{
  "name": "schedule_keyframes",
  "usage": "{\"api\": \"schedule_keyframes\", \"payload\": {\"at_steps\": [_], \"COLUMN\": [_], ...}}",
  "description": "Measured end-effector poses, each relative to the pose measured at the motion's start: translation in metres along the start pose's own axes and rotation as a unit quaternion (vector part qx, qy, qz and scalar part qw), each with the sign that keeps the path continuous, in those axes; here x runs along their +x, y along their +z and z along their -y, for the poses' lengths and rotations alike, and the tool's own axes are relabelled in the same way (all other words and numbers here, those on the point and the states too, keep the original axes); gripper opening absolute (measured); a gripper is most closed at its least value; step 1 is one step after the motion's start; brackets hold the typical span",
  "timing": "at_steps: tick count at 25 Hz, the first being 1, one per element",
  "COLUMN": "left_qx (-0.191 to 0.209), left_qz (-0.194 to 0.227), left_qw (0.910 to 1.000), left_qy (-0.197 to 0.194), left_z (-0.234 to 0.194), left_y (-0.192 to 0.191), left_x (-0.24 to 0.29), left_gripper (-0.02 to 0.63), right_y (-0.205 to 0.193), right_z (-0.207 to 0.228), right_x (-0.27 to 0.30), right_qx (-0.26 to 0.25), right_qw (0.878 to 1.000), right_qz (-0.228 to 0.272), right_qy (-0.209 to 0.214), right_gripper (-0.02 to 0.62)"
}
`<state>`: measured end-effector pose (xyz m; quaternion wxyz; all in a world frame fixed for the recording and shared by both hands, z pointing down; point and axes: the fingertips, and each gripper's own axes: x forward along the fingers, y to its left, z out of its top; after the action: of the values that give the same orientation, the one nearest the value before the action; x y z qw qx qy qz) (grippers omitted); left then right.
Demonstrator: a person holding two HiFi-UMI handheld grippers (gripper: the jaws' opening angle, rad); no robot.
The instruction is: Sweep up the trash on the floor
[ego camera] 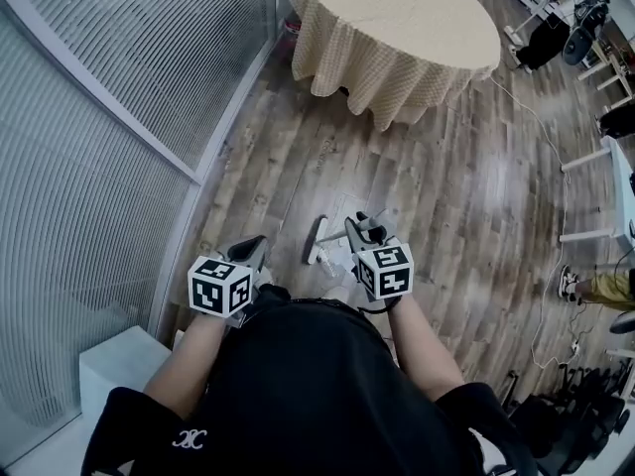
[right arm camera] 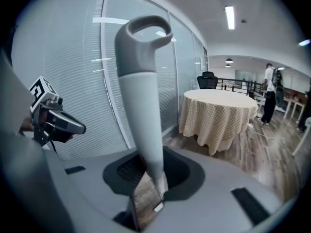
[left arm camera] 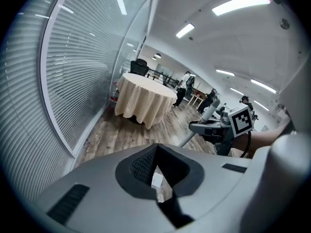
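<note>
My right gripper (ego camera: 363, 230) is shut on a grey broom handle (right arm camera: 141, 96) that ends in a loop at its top. The handle runs down to a long dark head (ego camera: 316, 240) on the wood floor just ahead of me. Small white bits (ego camera: 325, 259) lie beside that head. My left gripper (ego camera: 252, 252) is held close to my body at the left, its jaws together with nothing between them. Through the slit between those jaws a white scrap (left arm camera: 156, 180) shows on the floor. The right gripper (left arm camera: 219, 127) with its handle shows in the left gripper view.
A round table with a checked cloth (ego camera: 397, 28) stands ahead. A glass wall with blinds (ego camera: 99, 117) runs along the left, with a white box (ego camera: 109, 365) at its foot. A cable (ego camera: 552, 147), white desks (ego camera: 620, 181) and people are at the right.
</note>
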<state>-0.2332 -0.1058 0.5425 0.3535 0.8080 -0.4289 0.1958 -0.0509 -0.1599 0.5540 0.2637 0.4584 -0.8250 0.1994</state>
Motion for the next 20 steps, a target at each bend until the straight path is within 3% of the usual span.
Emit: {"api": "schedule_keyframes", "payload": {"at_steps": [9,14,20], "left_qx": [0.047,0.098,0.140], "left_qz": [0.005,0.023,0.043], "left_qw": [0.9977,0.9913,0.9846], "left_qy": [-0.049,-0.085,-0.095], "left_z": [0.043,0.087,0.128], "left_y": [0.023,0.052,0.092], "left_x": [0.024,0.036,0.050], "left_gripper": [-0.005,-0.006,-0.005], "right_y": [0.024,0.040,0.073], "right_z": [0.037,0.055,0.067], "right_x": [-0.054,-0.082,-0.117], "right_qx": [0.019,0.040,0.072], "right_qw": [0.997,0.992,0.984], "right_qz": [0.055,0.081,0.124], "right_qy": [-0.056,-0.088,-0.108], "right_gripper": [0.101,0.101,0.101]}}
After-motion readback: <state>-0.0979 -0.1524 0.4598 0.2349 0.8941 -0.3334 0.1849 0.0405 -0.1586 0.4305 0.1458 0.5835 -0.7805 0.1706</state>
